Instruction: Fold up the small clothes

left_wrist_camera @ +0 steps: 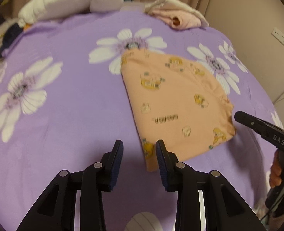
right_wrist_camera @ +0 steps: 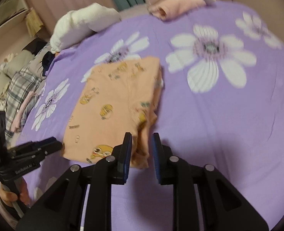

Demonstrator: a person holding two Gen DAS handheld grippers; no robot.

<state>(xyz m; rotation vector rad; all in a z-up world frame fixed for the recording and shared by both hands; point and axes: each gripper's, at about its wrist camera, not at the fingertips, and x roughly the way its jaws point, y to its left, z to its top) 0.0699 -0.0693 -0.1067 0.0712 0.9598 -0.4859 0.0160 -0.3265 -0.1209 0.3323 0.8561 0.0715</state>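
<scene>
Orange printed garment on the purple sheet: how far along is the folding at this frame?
Done: the orange garment lies folded into a compact shape on the bedsheet, and a folded pink piece sits at the far edge. In hand: nothing; the left gripper and right gripper are open beside its corners. Left: clothes piled at the bedside look unfolded.

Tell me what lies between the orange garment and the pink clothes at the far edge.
Only bare purple sheet with its printed white flowers lies between the orange garment and the pink clothes; no other item. The right wrist view shows it best.
</scene>
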